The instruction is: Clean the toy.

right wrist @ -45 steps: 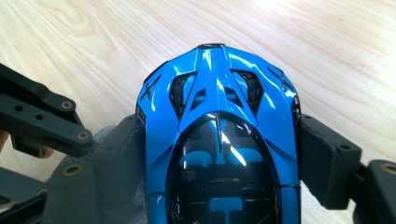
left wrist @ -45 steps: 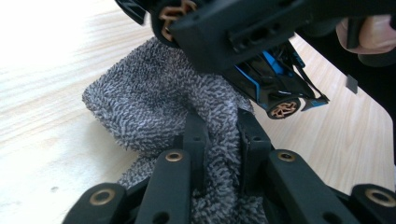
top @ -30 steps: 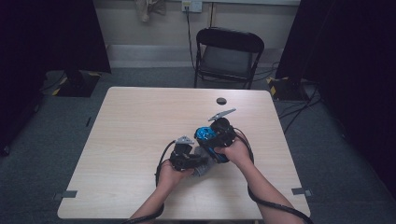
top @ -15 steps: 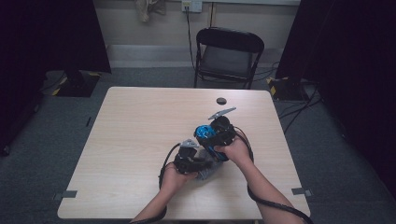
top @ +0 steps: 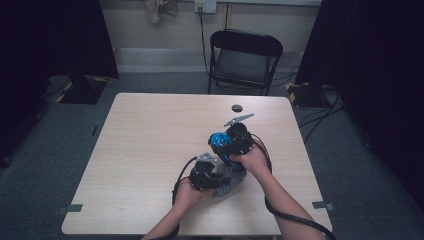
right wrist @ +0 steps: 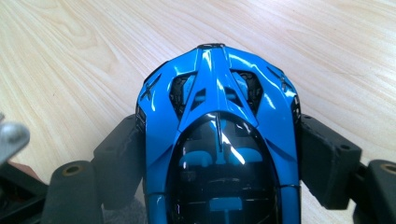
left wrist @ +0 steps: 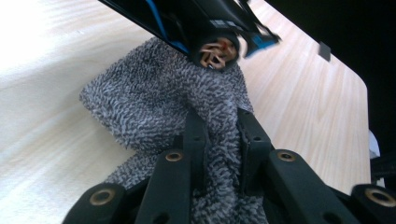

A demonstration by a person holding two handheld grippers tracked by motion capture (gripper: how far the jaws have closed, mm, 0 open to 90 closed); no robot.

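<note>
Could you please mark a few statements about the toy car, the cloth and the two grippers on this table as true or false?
1. The right gripper is clamped on a blue toy car. True.
2. The left gripper stands open with nothing between its jaws. False: it is shut on a grey fuzzy cloth.
3. A small dark round thing lies on the table near its far edge. True.
4. The toy car is red. False: it is glossy blue with a dark canopy.
5. A folding chair stands beyond the table. True.
6. The cloth hangs over the chair. False: it lies on the table under the left gripper.
</note>
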